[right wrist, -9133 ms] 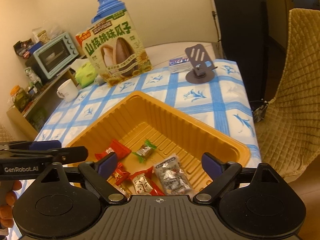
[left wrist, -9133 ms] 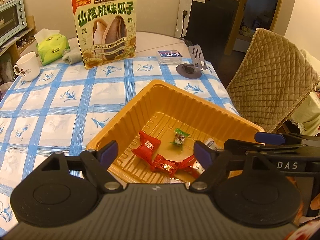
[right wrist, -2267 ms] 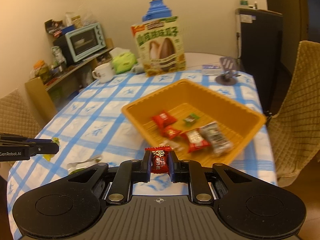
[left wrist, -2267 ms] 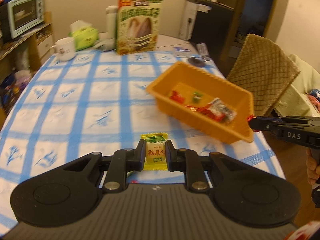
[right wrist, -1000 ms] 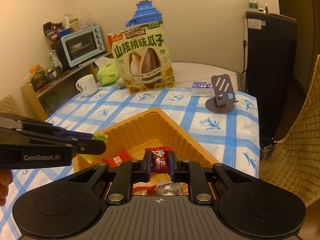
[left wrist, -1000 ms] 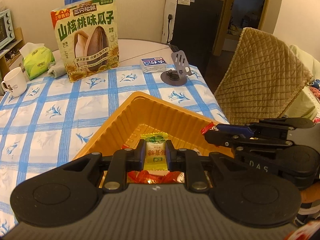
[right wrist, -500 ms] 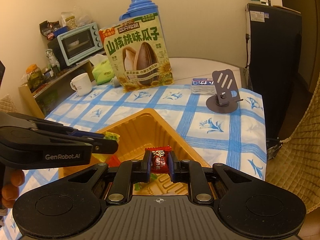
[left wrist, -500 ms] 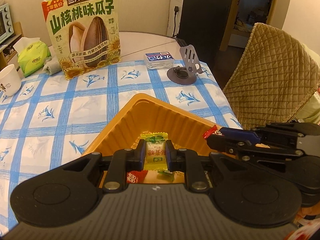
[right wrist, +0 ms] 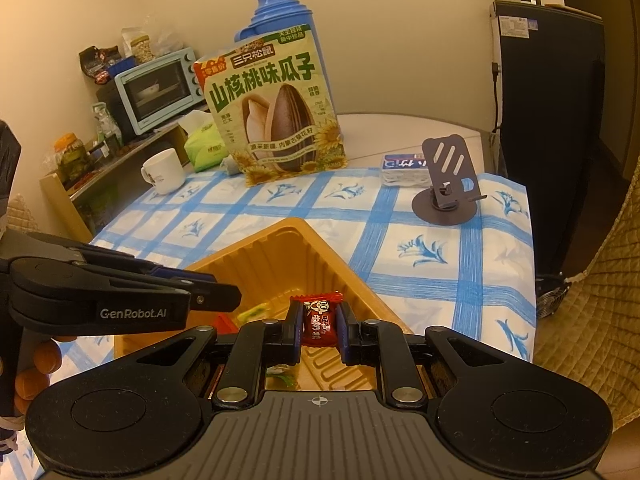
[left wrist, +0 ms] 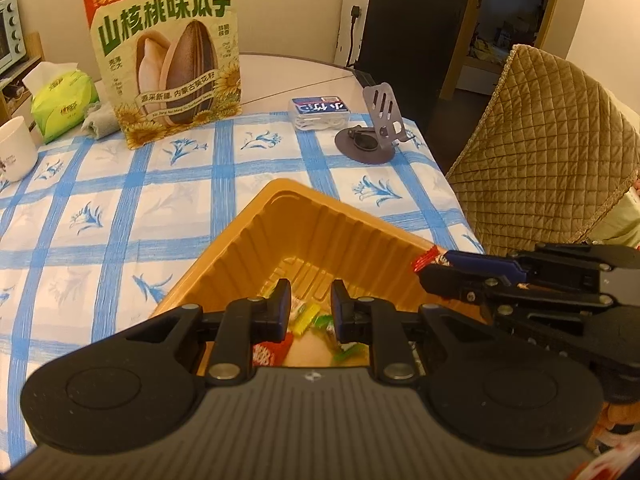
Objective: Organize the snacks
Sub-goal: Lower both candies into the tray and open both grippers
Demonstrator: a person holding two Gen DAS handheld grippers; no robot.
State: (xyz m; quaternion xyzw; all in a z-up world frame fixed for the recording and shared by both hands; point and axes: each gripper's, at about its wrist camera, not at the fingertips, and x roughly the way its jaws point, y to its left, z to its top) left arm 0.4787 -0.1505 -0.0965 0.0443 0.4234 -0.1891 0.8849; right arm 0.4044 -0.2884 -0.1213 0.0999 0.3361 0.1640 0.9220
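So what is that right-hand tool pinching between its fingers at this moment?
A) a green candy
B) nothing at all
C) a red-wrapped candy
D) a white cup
C: the right gripper is shut on a red-wrapped candy, held over the orange tray.

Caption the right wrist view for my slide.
Right gripper pinching a red candy above the orange tray.

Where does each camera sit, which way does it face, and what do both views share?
Left wrist: on the left hand-held gripper, open, looking forward over the orange tray; the right hand-held gripper enters at right.
Right wrist: on the right hand-held gripper, shut on a red candy; the left hand-held gripper and the person's fingers show at left.
Shared: tray, sunflower seed bag, phone stand.
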